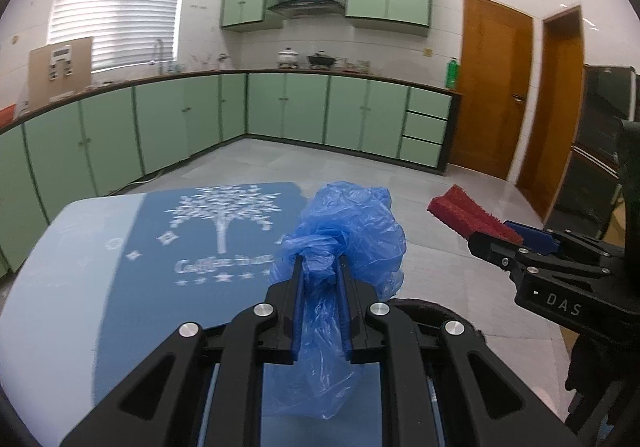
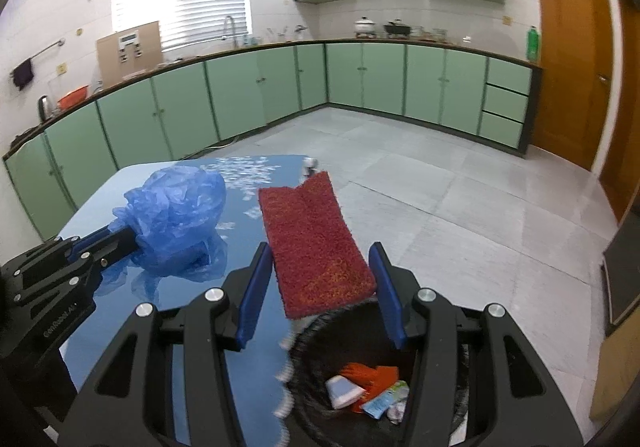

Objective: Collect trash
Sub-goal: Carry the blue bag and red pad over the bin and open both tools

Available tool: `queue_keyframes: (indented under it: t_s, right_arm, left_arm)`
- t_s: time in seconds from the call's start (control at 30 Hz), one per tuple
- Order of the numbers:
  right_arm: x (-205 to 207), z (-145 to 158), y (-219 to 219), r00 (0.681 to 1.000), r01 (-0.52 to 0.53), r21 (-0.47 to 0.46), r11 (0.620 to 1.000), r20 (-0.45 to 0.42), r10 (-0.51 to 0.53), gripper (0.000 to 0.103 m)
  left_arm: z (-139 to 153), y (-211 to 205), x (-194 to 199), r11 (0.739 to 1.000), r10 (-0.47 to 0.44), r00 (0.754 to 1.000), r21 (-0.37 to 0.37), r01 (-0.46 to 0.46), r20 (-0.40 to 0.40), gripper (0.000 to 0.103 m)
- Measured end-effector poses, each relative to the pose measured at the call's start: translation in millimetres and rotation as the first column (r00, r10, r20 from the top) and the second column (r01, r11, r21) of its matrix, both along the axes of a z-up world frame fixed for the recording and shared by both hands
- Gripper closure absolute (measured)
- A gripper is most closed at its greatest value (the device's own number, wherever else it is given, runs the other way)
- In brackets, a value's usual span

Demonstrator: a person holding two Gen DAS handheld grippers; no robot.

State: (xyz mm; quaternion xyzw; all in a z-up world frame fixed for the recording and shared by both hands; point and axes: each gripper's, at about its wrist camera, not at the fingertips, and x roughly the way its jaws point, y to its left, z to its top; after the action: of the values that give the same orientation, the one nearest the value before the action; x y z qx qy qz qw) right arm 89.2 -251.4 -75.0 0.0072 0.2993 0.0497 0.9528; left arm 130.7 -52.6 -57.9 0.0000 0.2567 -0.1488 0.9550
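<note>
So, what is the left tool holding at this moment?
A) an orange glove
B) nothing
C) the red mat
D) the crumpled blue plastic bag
D: the left tool is shut on the crumpled blue plastic bag, which bunches between its fingers, while the red mat is with the right tool and the orange glove lies in the trash bin.

Left wrist view close above the bench (image 1: 80, 287), facing green kitchen cabinets (image 1: 280, 107), right wrist view just beside it over the bin (image 2: 320, 367), same facing, both sharing bench, cabinets, floor
</note>
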Motion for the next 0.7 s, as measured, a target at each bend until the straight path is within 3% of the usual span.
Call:
queue_keyframes:
  t_s: [0.33, 0.7]
  right_arm:
    - [-13.6, -23.0, -63.9, 0.993, 0.116, -0.026, 0.993, -0.029, -0.117, 0.055]
    - [-5.4, -60.8, -111.9, 0.978, 0.189, -0.02, 0.982, -0.088, -0.19, 0.054]
  left_arm:
    - [-14.3, -72.4, 8.3, 0.992, -0.129, 0.991, 0.002, 0.129, -0.02, 0.088]
    - [-48.8, -133.3, 29.2, 0.978, -0.206, 0.975, 0.022, 0.209, -0.083, 0.088]
